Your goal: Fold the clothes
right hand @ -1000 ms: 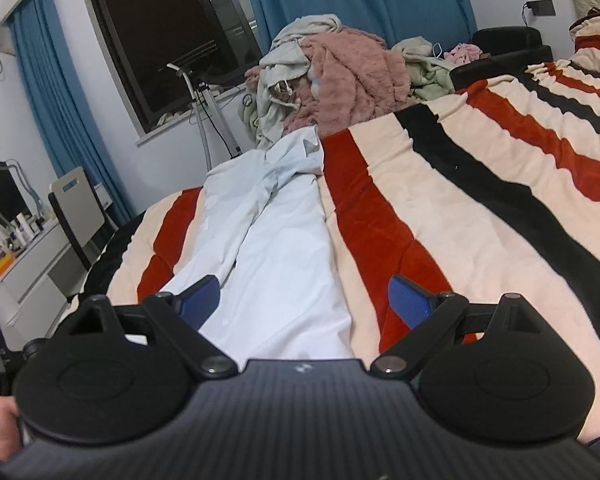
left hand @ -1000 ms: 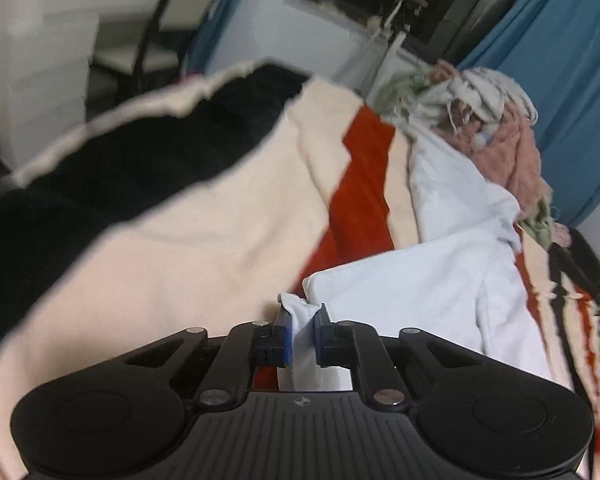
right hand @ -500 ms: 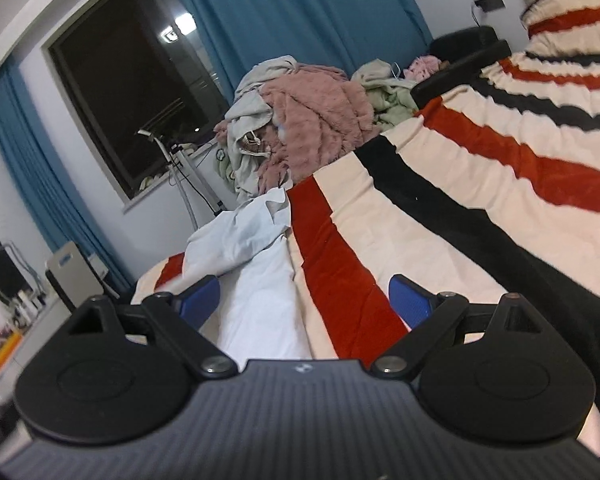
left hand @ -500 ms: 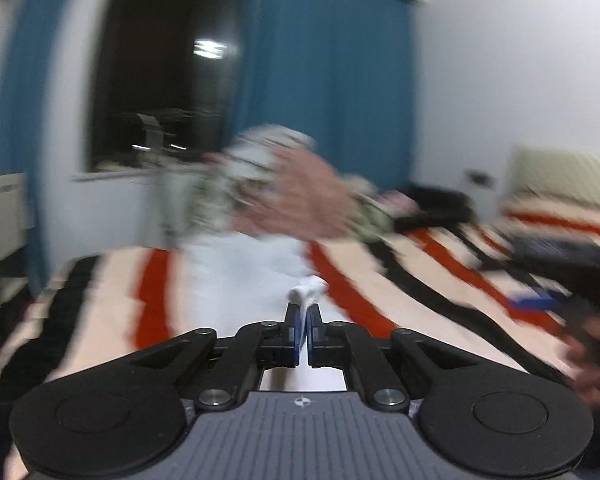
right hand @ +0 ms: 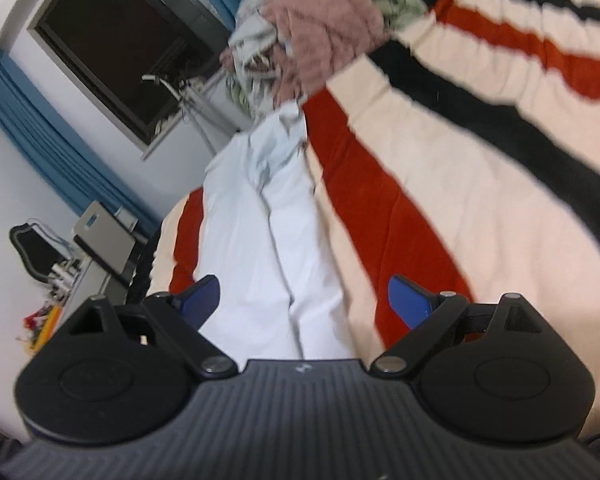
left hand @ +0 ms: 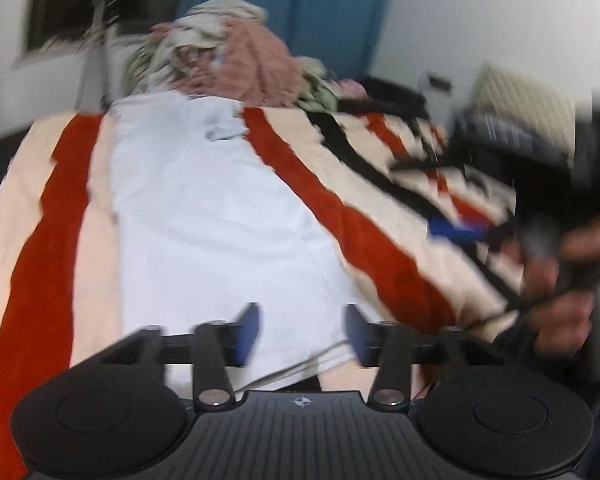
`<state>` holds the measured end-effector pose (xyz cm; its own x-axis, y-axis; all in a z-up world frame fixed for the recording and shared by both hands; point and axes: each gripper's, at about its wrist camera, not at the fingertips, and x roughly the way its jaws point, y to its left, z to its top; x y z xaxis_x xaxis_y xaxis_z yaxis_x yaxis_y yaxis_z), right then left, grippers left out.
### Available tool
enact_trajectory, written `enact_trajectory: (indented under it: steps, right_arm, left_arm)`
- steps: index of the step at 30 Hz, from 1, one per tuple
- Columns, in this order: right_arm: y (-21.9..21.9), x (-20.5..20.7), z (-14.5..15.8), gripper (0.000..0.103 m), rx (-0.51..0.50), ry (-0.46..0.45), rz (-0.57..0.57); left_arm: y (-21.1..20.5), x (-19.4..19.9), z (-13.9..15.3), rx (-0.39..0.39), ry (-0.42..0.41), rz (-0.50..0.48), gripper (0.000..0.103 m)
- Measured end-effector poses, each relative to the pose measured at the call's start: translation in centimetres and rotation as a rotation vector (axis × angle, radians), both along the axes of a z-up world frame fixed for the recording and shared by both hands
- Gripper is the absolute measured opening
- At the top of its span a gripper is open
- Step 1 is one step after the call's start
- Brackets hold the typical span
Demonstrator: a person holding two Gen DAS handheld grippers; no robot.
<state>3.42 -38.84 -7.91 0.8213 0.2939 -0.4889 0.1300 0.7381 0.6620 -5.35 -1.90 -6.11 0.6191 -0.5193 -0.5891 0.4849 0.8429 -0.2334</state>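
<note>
A long white garment [left hand: 204, 216] lies stretched along the striped bed, running away from me toward the clothes pile; it also shows in the right wrist view [right hand: 268, 232], folded lengthwise with a seam down its middle. My left gripper [left hand: 302, 332] is open and empty just above the garment's near end. My right gripper [right hand: 304, 300] is open and empty over the garment's near end, and it shows blurred at the right of the left wrist view [left hand: 460, 232], held in a hand.
The bed cover [right hand: 440, 168] has cream, red and black stripes. A pile of unfolded clothes [left hand: 228, 60] sits at the far end of the bed. A dark window [right hand: 128, 56], blue curtains, a chair and a desk [right hand: 80, 264] stand at the left.
My left gripper has opened and let go of the white garment's corner, which now lies flat on the bed. My right gripper stayed open and tilted, moving back over the garment.
</note>
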Motion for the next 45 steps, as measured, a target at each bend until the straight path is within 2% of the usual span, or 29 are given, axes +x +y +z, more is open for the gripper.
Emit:
enact_trajectory:
  steps: [1,3,5,6,7,8,12,13,15,16,18,21,23,24,29,32,34,35,36,39,43,45]
  right_arm:
    - [0.1,0.2,-0.3,0.092,0.016,0.017,0.004]
    - [0.3,0.3,-1.0,0.092,0.035,0.046,0.006]
    - [0.4,0.6,-1.5,0.092,0.05,0.071,0.011]
    - [0.6,0.8,-1.8,0.088,0.058,0.088,0.019]
    - [0.7,1.1,-2.2,0.077,0.066,0.108,0.029]
    - [0.8,1.3,-2.7,0.074,0.079,0.132,0.036]
    - [1.1,2.0,-4.8,0.074,0.162,0.242,0.042]
    - [1.1,2.1,-5.2,0.074,0.166,0.261,0.031]
    - [1.1,2.2,-5.7,0.073,0.178,0.293,0.008]
    - [1.0,2.3,-6.0,0.073,0.196,0.301,0.003]
    - [0.8,2.2,-6.6,0.073,0.246,0.315,0.001]
    - [0.6,2.0,-6.8,0.073,0.26,0.323,-0.01]
    - [0.7,2.0,-6.8,0.064,0.251,0.328,-0.012]
    - [0.9,2.1,-6.8,0.063,0.243,0.332,-0.013]
    - [1.1,1.9,-6.5,0.057,0.217,0.312,-0.003]
    - [1.4,1.9,-6.3,0.057,0.223,0.282,0.029]
    - [1.8,2.2,-6.4,0.057,0.251,0.277,0.065]
    - [2.0,2.2,-6.6,0.057,0.266,0.277,0.08]
    - [2.1,2.3,-6.6,0.057,0.264,0.279,0.083]
    - [2.4,2.1,-6.3,0.058,0.207,0.291,0.057]
    - [2.2,1.8,-6.4,0.058,0.181,0.3,0.015]
    - [2.3,1.8,-6.5,0.058,0.165,0.303,0.015]
  left_arm:
    - [1.2,0.7,0.2,-0.029,0.018,0.032,0.058]
    - [3.5,2.0,0.6,-0.088,0.055,0.095,0.067]
    - [5.8,3.7,-0.1,-0.125,0.121,0.194,0.07]
    - [6.9,4.6,-0.7,-0.151,0.171,0.238,0.07]
    - [7.9,5.4,-1.4,-0.18,0.225,0.28,0.07]
    - [8.6,6.3,-2.0,-0.208,0.274,0.306,0.07]
    - [9.9,8.4,-3.9,-0.29,0.409,0.328,0.065]
    - [10.0,8.6,-4.0,-0.292,0.418,0.328,0.06]
    - [10.0,8.4,-4.3,-0.284,0.416,0.322,0.014]
    - [10.2,8.2,-4.2,-0.278,0.406,0.327,0.005]
    - [11.2,7.8,-3.9,-0.311,0.378,0.354,0.003]
    - [13.3,6.5,-3.9,-0.413,0.376,0.414,0.002]
    - [14.4,6.1,-4.3,-0.456,0.396,0.447,0.002]
    - [14.5,6.0,-4.5,-0.46,0.405,0.455,0.002]
    - [14.1,6.7,-5.2,-0.45,0.435,0.471,0.004]
    - [13.0,7.4,-5.8,-0.433,0.462,0.466,0.017]
    - [12.8,7.7,-6.1,-0.421,0.474,0.453,0.021]
    - [12.6,7.7,-6.1,-0.412,0.473,0.447,0.026]
    - [12.5,7.6,-6.1,-0.405,0.474,0.441,0.032]
    - [12.1,7.6,-6.3,-0.389,0.48,0.429,0.039]
    - [12.0,7.6,-6.9,-0.384,0.503,0.429,0.042]
    - [11.7,7.7,-6.9,-0.378,0.498,0.422,0.039]
